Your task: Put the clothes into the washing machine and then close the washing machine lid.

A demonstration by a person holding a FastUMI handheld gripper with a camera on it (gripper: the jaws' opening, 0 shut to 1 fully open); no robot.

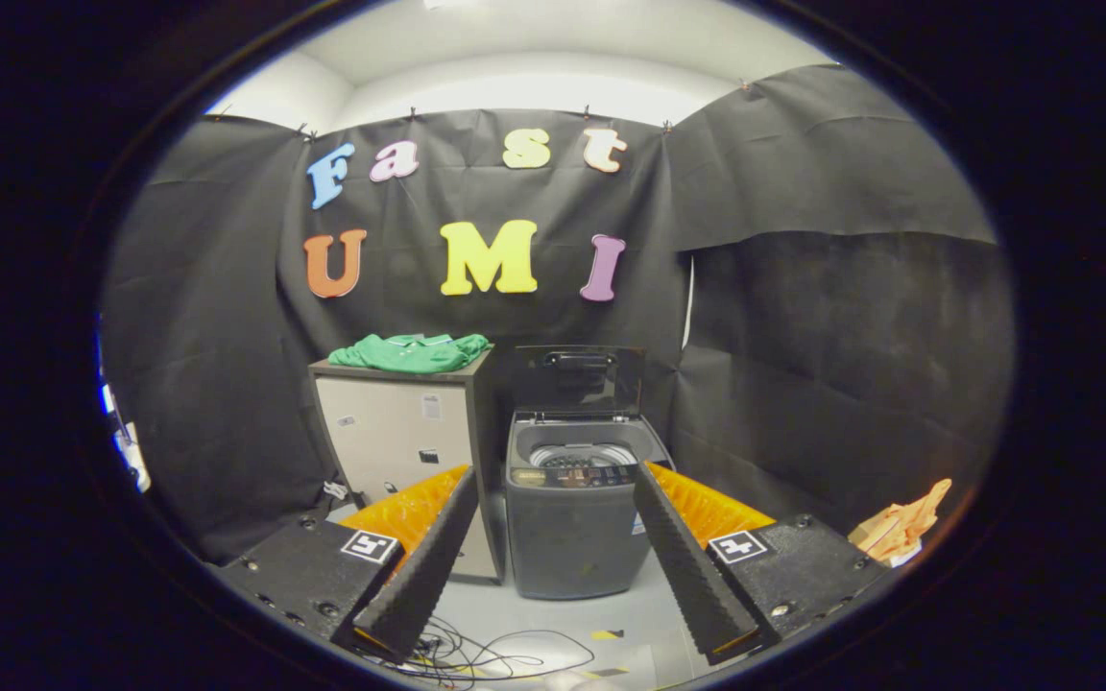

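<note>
A green piece of clothing (pixel 413 352) lies crumpled on top of a pale cabinet (pixel 399 437), well beyond my left finger. Right of the cabinet stands a small grey top-loading washing machine (pixel 572 523) with its lid (pixel 579 377) raised upright, so the drum opening (pixel 582 454) shows. The machine sits beyond and between my two fingers. My gripper (pixel 553 499) is open, its fingers spread wide with nothing between them, and it is some way back from both the cabinet and the machine.
Black cloth walls close the booth at the back and both sides. Loose cables (pixel 476 657) lie on the pale floor just below my fingers. An orange object (pixel 903 533) rests low against the right wall.
</note>
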